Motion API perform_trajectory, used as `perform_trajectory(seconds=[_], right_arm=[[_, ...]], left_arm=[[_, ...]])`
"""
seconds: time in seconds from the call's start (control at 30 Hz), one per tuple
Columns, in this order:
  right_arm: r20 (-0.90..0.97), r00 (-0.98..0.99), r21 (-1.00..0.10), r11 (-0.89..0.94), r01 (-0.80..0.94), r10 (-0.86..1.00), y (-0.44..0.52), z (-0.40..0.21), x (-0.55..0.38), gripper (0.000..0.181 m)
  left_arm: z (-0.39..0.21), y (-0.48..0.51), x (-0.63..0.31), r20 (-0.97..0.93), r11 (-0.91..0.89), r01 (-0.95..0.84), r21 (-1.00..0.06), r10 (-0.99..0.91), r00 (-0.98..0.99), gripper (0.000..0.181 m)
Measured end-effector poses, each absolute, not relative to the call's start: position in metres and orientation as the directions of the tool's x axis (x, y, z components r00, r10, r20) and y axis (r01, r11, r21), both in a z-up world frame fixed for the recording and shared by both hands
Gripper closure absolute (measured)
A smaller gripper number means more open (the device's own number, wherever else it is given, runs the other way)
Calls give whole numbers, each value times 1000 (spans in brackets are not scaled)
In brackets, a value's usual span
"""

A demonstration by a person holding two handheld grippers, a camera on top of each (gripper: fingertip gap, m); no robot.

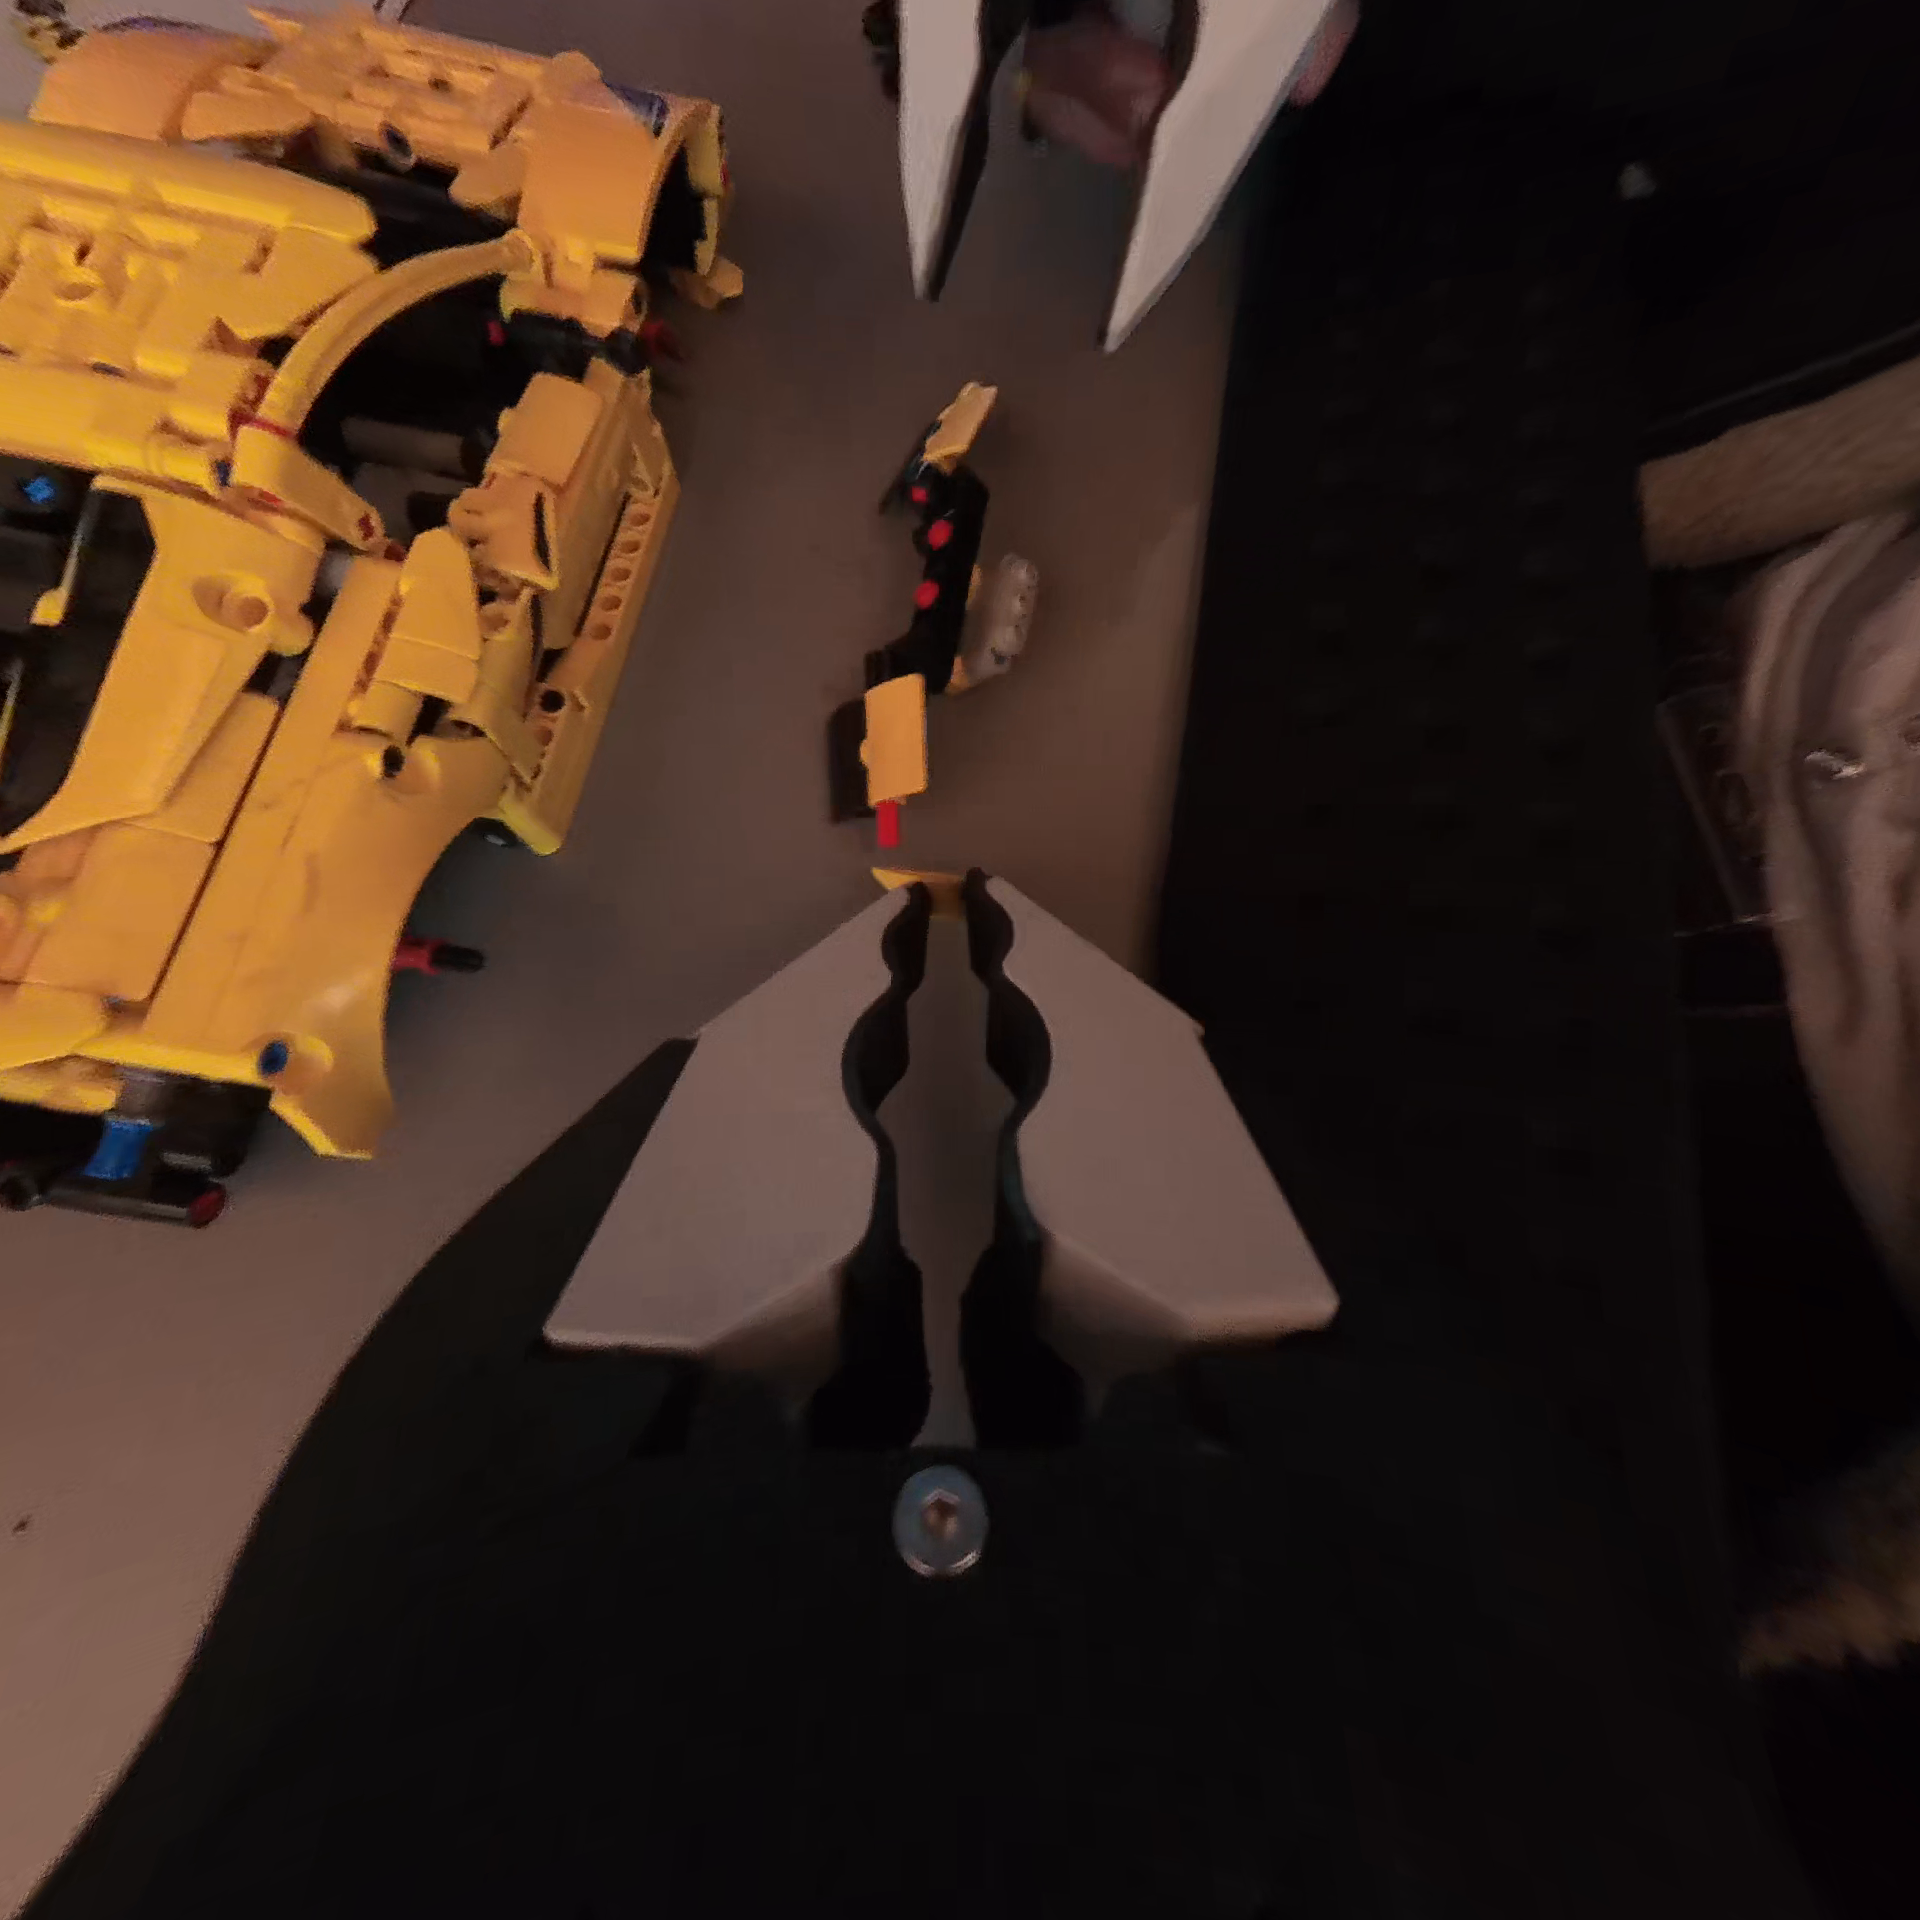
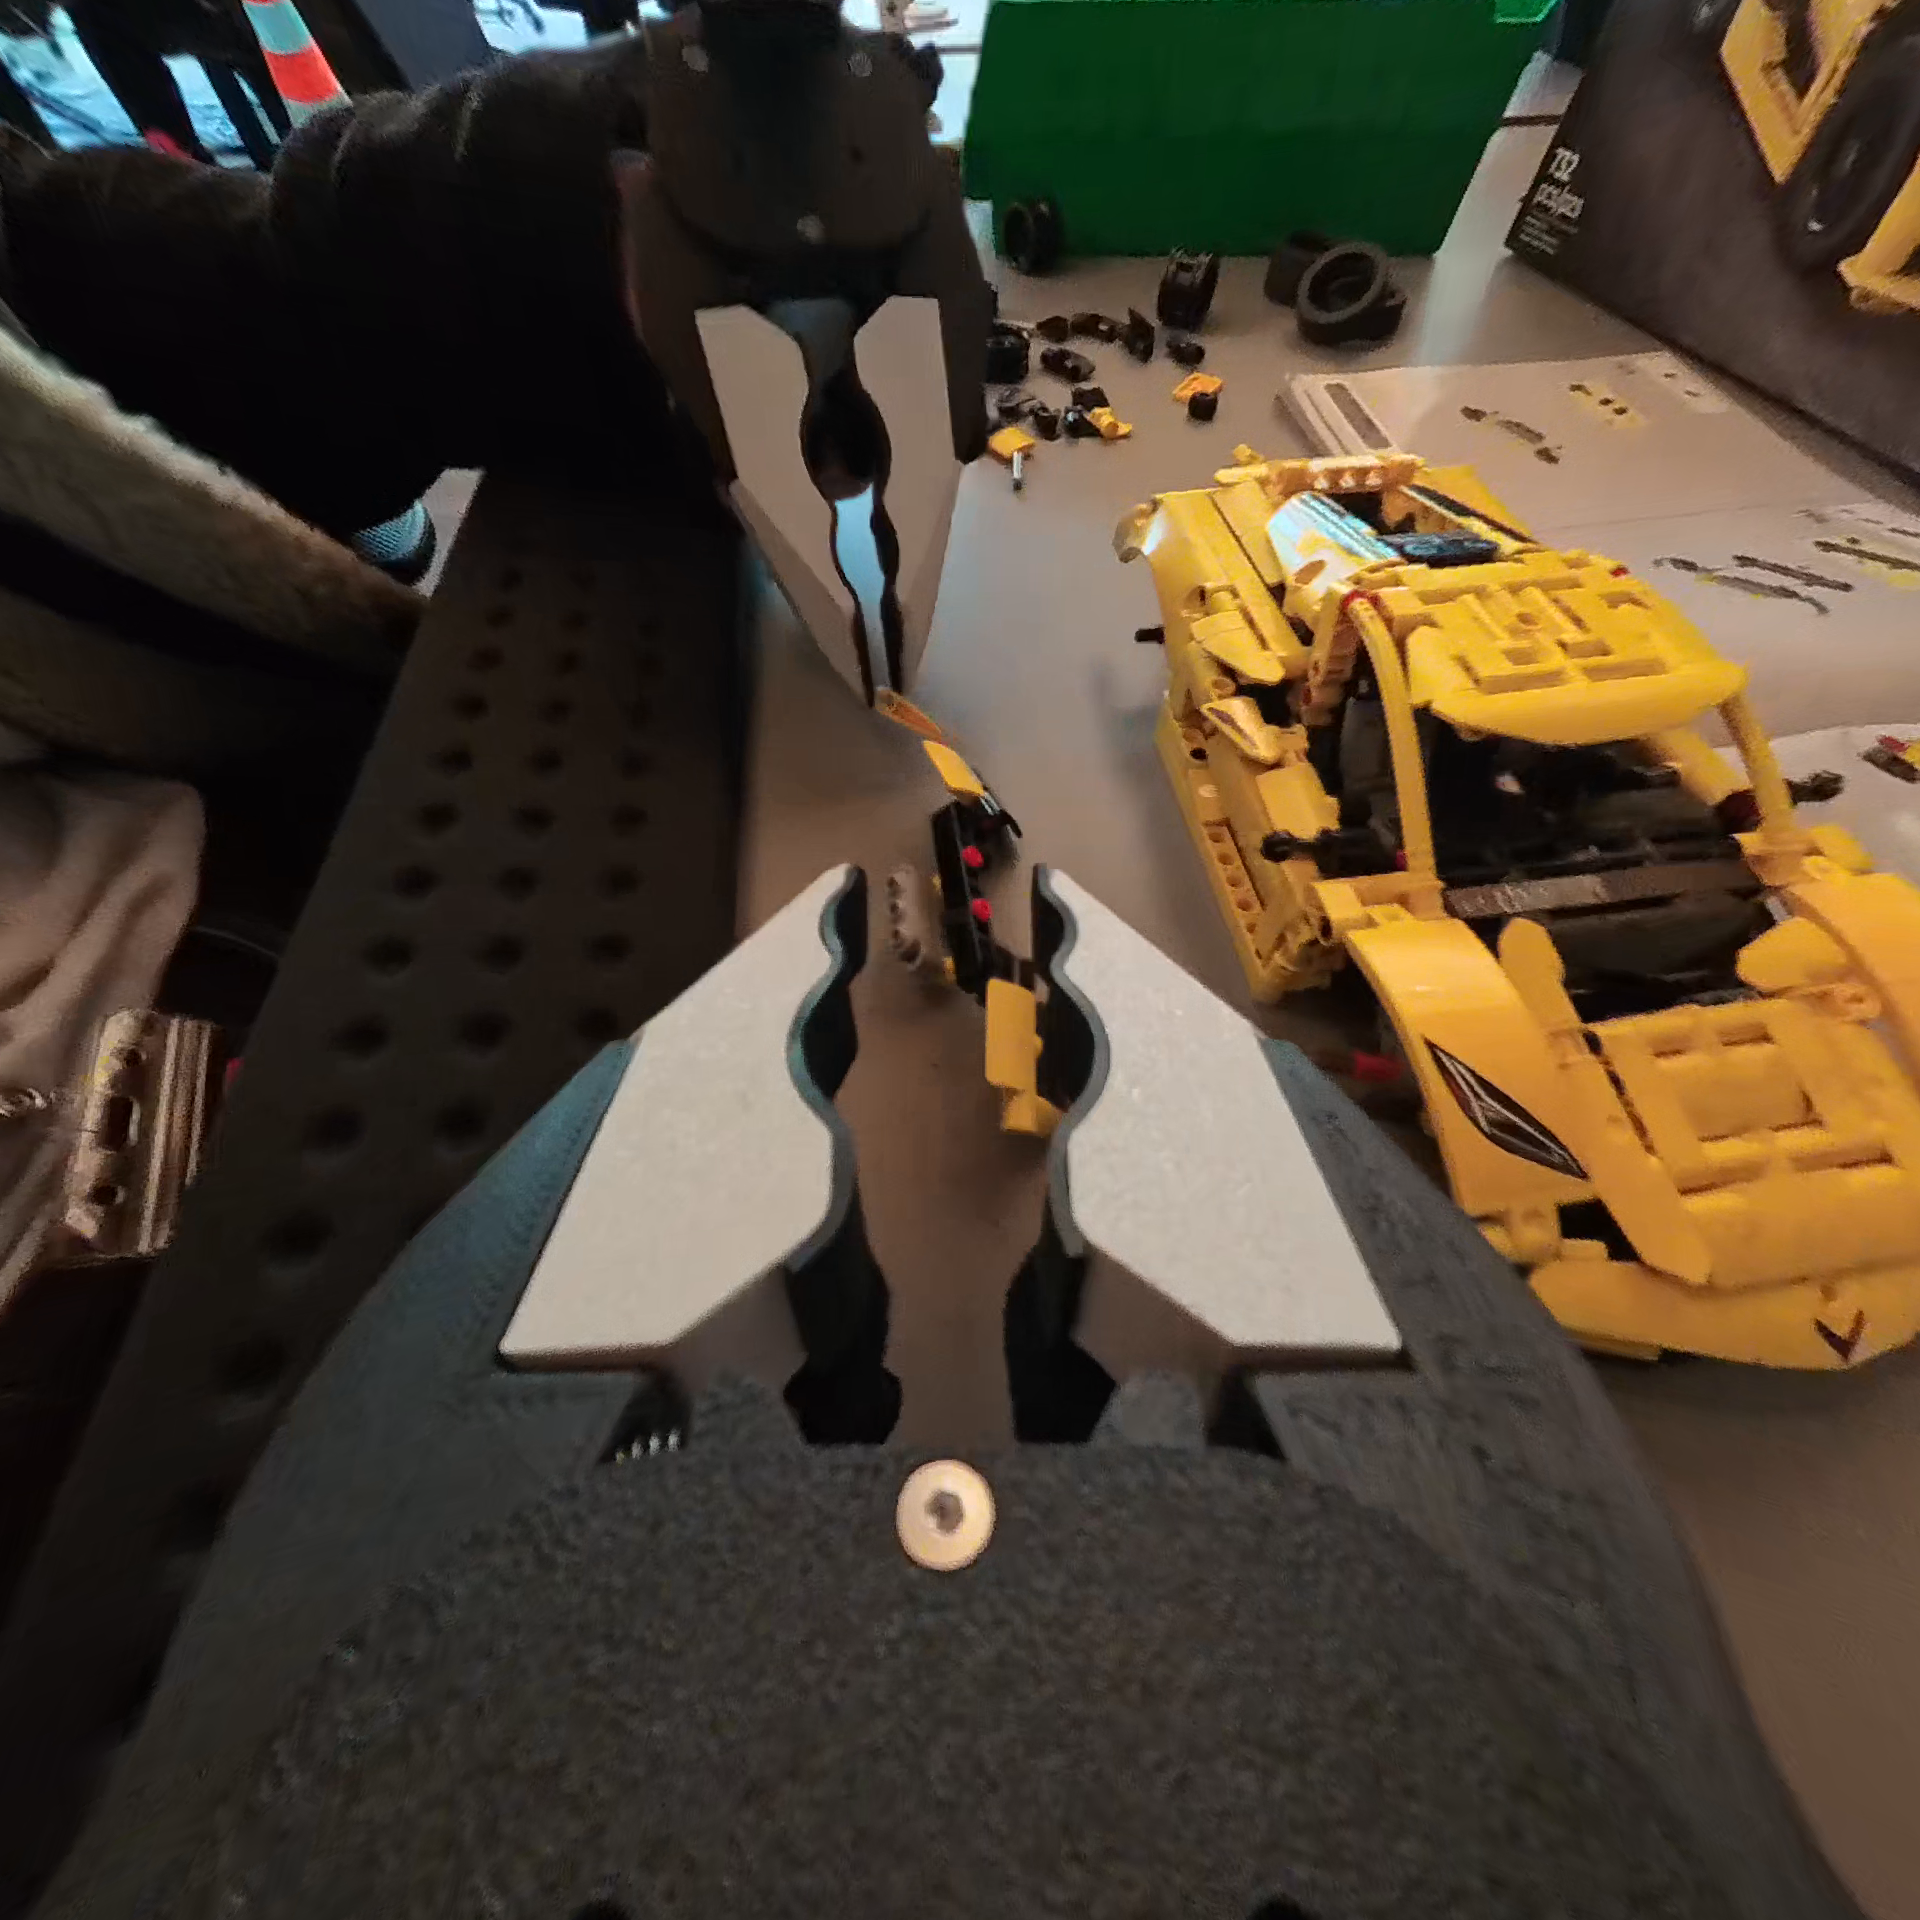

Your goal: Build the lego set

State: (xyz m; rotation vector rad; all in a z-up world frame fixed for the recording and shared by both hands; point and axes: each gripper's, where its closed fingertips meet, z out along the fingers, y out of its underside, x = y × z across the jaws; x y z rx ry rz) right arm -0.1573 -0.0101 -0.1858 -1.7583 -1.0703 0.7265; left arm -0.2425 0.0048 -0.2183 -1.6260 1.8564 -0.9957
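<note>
The table [image 2: 1060,644] is a smooth grey top, lit bright in the right wrist view and dim and brownish in the left wrist view. Along its edge runs a black strip [image 2: 520,831] with rows of round holes. A yellow car [image 2: 1538,935], partly built, stands on the table to the right of the grippers in the right wrist view; in the left wrist view the car [image 1: 291,582] fills the left side.

Between the two grippers lies a small sub-assembly [image 1: 930,603] of black beams, red pins and yellow panels, flat on the table near the edge. The left gripper [image 1: 943,883] is almost closed, its tips pinching a small yellow piece [image 1: 914,881] just beside the sub-assembly's red pin end. In the right wrist view that gripper [image 2: 883,681] points down from the far side with the yellow piece [image 2: 909,712] at its tips.

The right gripper [image 2: 951,883] is spread partway, its fingers to either side of the sub-assembly [image 2: 982,925] and holding nothing; whether a finger touches it I cannot tell.

Farther back on the table are loose black and yellow parts [image 2: 1101,374], black tyres [image 2: 1345,286], open instruction sheets [image 2: 1538,416], a green bin [image 2: 1236,125] and the dark set box [image 2: 1787,208]. An orange-and-white cone [image 2: 296,62] stands in the room beyond.
</note>
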Motion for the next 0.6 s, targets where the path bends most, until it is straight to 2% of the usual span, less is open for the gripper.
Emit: perform_trajectory(seconds=[0.1, 0.2, 0.3, 0.37, 0.6], right_arm=[[-24, 415, -924, -179, 338, 909, -15, -178, -177, 145], [1, 301, -941, -101, 323, 953, -34, -167, -211, 149], [29, 226, -944, -47, 326, 974, -47, -166, -230, 159], [56, 195, -937, -16, 349, 979, -52, -170, -234, 159], [104, 182, -938, 36, 344, 978, -55, -167, -240, 178]], left_arm=[[-189, -16, -239, 210, -30, -527, -849, -935, -285, 175], [-161, -41, -239, 307, -103, -443, -891, -855, -419, 175], [-149, -55, -239, 347, -135, -416, -899, -800, -490, 175], [-146, -60, -240, 361, -146, -412, -899, -779, -512, 175], [-148, -64, -237, 372, -147, -423, -894, -770, -518, 175]])
